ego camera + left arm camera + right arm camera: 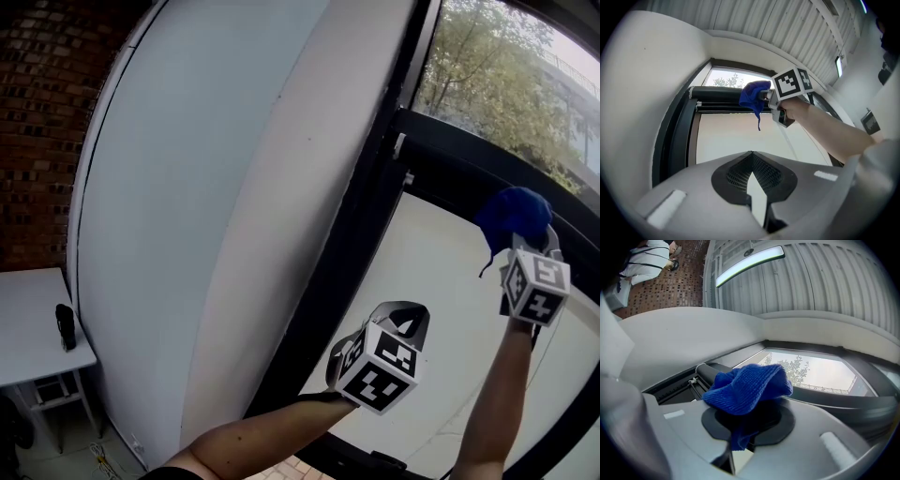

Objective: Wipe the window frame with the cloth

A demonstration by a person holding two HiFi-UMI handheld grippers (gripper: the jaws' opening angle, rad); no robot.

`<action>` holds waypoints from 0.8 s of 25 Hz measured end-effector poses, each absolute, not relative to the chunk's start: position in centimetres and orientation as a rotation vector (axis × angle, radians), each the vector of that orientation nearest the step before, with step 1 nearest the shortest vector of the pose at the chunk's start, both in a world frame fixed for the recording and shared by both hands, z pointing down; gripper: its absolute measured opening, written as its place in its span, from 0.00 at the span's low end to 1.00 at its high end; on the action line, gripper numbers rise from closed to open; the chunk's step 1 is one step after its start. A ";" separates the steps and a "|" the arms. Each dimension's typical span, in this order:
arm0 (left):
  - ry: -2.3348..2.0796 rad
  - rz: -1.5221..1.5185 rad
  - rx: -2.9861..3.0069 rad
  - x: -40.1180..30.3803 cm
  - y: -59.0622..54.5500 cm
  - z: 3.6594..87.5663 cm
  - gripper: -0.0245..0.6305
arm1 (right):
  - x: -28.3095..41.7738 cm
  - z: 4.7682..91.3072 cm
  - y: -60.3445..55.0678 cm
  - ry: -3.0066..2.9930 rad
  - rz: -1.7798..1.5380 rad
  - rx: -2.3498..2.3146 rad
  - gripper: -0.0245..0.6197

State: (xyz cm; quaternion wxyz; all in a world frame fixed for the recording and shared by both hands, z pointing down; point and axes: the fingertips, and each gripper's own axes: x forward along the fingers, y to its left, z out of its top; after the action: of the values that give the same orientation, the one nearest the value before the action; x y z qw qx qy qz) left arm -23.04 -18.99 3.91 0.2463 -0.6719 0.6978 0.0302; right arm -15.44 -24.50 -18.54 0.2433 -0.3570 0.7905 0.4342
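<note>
Head view: the right gripper (521, 234) is raised at 3 o'clock. The left gripper (405, 321) sits lower, at 5 o'clock, well apart from it.

Right gripper: the jaws are clamped on a blue cloth (747, 387). The cloth bunches above the jaw tips, and one tail hangs down between them.

Cloth position: the cloth is level with the horizontal black bar of the window frame (469, 155), just at 3 o'clock of the frame's upright member. No view confirms contact between cloth and bar.

Left gripper: the jaws are together with nothing between them. They point toward the pane below the bar.

Surroundings: a white table (28, 323) stands at 8 o'clock and carries a small dark object (65, 326). A brick wall (37, 112) is at 10 o'clock. Trees (487, 84) show through the glass at 1 o'clock.
</note>
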 end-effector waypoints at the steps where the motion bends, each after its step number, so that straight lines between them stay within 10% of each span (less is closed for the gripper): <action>1: 1.892 0.096 -1.843 -22.9 -19.0 3.7 0.03 | -15.1 -18.5 -24.6 2.155 1.184 -0.983 0.14; 20: 1.897 0.176 -1.796 -14.9 -26.2 0.9 0.03 | -3.3 -20.9 -28.6 2.081 1.155 -0.912 0.14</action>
State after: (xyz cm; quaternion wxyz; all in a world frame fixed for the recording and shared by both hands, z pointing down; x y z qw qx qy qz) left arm -14.86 -26.21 0.91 0.2585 -0.6626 0.6999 0.0649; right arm -3.32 -28.59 -20.90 0.2918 -0.3423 0.7809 0.4335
